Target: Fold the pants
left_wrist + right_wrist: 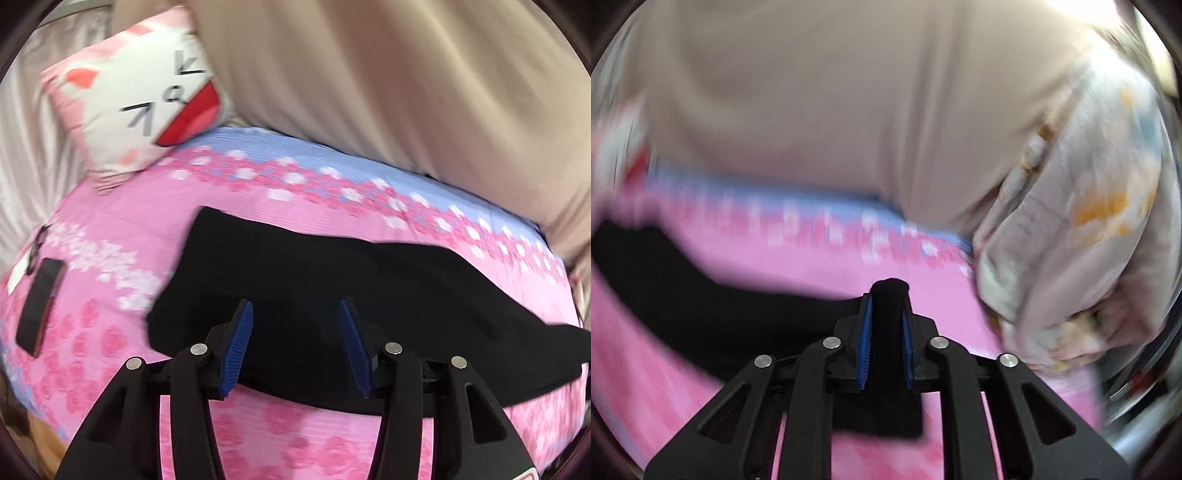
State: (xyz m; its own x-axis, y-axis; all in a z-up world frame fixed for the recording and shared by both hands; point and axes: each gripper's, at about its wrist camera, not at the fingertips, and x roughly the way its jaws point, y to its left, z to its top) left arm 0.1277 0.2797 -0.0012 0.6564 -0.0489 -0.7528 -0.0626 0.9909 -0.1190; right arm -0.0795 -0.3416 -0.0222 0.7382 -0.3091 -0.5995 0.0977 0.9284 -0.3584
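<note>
At the bottom centre of the left wrist view, the left gripper [296,317] stands with jaws spread apart and nothing between them, poised over the black pants [332,280], which lie across the middle of the pink floral bedsheet [110,229]. Bottom centre of the right wrist view, the right gripper [886,306] is clamped on 1 bunched fold of the pants [701,295]. Left edge: a dark phone [38,302]. Upper left: a cat-face cushion [147,103]. Beyond, a beige curtain [388,81].
</note>
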